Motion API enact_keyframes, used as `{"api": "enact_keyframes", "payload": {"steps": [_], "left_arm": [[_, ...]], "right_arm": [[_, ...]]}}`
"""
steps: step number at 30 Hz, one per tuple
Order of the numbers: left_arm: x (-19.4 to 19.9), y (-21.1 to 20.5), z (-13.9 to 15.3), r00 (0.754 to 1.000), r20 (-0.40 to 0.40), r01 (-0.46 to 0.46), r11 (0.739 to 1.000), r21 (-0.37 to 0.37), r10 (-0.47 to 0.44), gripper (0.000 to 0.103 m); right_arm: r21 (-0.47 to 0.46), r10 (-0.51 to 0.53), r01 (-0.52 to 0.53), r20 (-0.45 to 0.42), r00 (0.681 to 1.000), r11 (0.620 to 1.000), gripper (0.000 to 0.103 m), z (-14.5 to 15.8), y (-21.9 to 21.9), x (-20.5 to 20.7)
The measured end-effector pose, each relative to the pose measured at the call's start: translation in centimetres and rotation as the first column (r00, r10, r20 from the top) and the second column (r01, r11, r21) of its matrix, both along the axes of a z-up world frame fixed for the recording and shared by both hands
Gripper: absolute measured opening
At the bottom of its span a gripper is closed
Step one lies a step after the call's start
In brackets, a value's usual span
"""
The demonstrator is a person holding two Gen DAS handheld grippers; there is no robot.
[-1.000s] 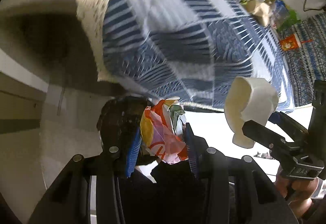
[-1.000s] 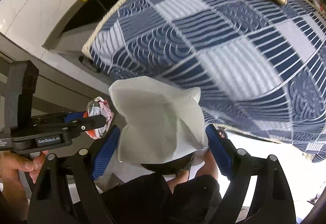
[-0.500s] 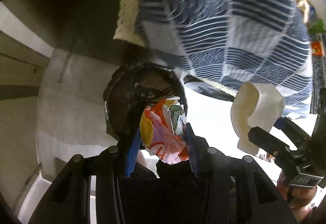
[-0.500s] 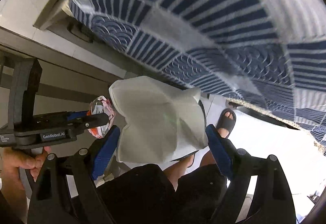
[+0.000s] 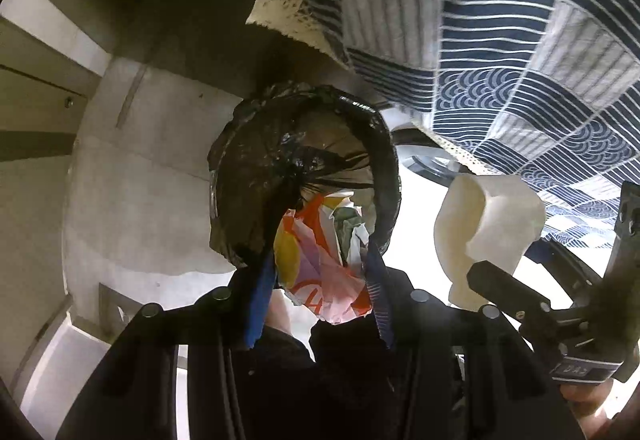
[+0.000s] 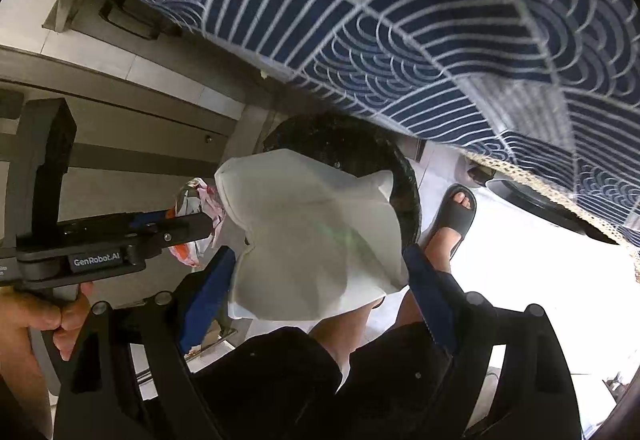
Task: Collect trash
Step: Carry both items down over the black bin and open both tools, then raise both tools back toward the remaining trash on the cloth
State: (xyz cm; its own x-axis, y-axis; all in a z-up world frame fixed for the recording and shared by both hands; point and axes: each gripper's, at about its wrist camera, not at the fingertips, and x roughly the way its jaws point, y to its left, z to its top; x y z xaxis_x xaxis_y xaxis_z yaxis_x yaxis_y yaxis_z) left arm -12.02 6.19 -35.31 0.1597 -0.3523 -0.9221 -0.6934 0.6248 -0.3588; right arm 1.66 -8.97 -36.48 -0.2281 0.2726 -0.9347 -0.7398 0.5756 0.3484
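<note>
Both grippers have swung down from the table top toward the floor since one second ago, so the blue patterned tablecloth (image 5: 500,39) now hangs along the upper right of the left wrist view and the bin lined with a black bag (image 5: 304,175) fills the centre. The left gripper (image 5: 320,272) has its jaws clenched on a crumpled colourful wrapper (image 5: 320,264), which sits just in front of the bin mouth, at its lower edge. The right gripper (image 6: 320,260) has its jaws clenched on a crumpled white paper napkin (image 6: 312,236), which in the right wrist view covers the lower left part of the black bin (image 6: 360,143). I judge that the step in hand is the carrying of two pieces of trash to the bin, and that it is almost finished. The next move calls for bringing each piece over the opening and then releasing the jaws, probably one after the other, so that nothing falls beside the bin onto the floor (image 6: 520,272). What is inside the bin is hard to make out, because the bag is dark and shiny. The napkin hides most of the bin in the right wrist view, and the table top is out of frame, so I cannot tell how much trash remains there. A foot in a dark sandal (image 6: 456,211) stands near the bin.
</note>
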Motion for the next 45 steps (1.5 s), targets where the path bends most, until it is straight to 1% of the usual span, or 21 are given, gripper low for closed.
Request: {"api": "enact_keyframes", "payload": {"steps": [3, 5, 6, 7, 8, 10, 16, 21, 28, 34, 39, 45], "left_arm": [[-0.1, 0.0, -1.0, 1.0, -0.014, -0.01, 1.0, -0.007, 0.01, 0.043], [-0.1, 0.0, -1.3, 1.0, -0.02, -0.019, 1.0, -0.003, 0.019, 0.044], [-0.2, 0.2, -1.4, 0.999, -0.023, -0.025, 1.0, -0.006, 0.024, 0.047], [-0.3, 0.2, -1.6, 0.999, -0.032, -0.036, 0.999, -0.007, 0.036, 0.052], [-0.3, 0.4, -1.6, 0.998, -0.038, -0.041, 0.999, -0.008, 0.04, 0.058], [-0.4, 0.4, -1.6, 0.998, -0.045, -0.049, 0.999, -0.002, 0.049, 0.069], [-0.1, 0.5, -1.1, 0.998, -0.04, -0.05, 0.999, -0.001, 0.05, 0.069], [0.1, 0.7, -0.4, 0.998, -0.034, -0.05, 0.999, 0.01, 0.05, 0.069], [0.6, 0.5, 0.8, 0.999, -0.02, -0.035, 0.999, 0.016, 0.036, 0.069], [1.3, 0.6, 3.6, 1.0, 0.025, -0.015, 0.999, 0.036, 0.014, 0.069], [2.2, 0.5, 7.1, 0.997, 0.077, 0.011, 0.998, 0.068, -0.016, 0.069], [4.1, -0.6, 11.9, 0.984, 0.153, 0.076, 0.99, 0.116, -0.093, 0.069]], "right_arm": [[0.008, 0.012, -0.012, -0.01, 1.0, 1.0, 0.085, -1.6, 0.1, 0.0], [0.01, 0.009, -0.009, -0.017, 1.0, 1.0, 0.086, -1.9, 0.1, 0.0], [0.015, 0.005, -0.005, -0.028, 1.0, 1.0, 0.086, -1.7, 0.1, 0.0], [0.02, 0.003, -0.002, -0.04, 0.999, 1.0, 0.087, -1.4, 0.2, -0.2], [0.029, 0.003, -0.002, -0.049, 0.999, 1.0, 0.09, -1.6, 0.1, -0.1], [0.044, -0.011, 0.014, -0.052, 0.999, 0.999, 0.098, -0.8, 0.0, -0.1], [0.051, -0.054, 0.059, -0.087, 0.995, 0.997, 0.098, -0.2, -0.6, 0.8], [0.049, -0.058, 0.062, -0.082, 0.995, 0.997, 0.098, 0.9, -0.6, 1.0], [0.062, -0.055, 0.06, -0.07, 0.996, 0.996, 0.098, 3.2, -0.9, 0.9], [0.094, -0.083, 0.086, -0.037, 0.996, 0.992, 0.098, 6.0, -2.2, 1.3], [0.136, -0.125, 0.125, -0.005, 0.992, 0.983, 0.098, 9.3, -3.8, 1.9], [0.195, -0.179, 0.166, 0.05, 0.983, 0.967, 0.098, 13.6, -5.3, 3.1]]}}
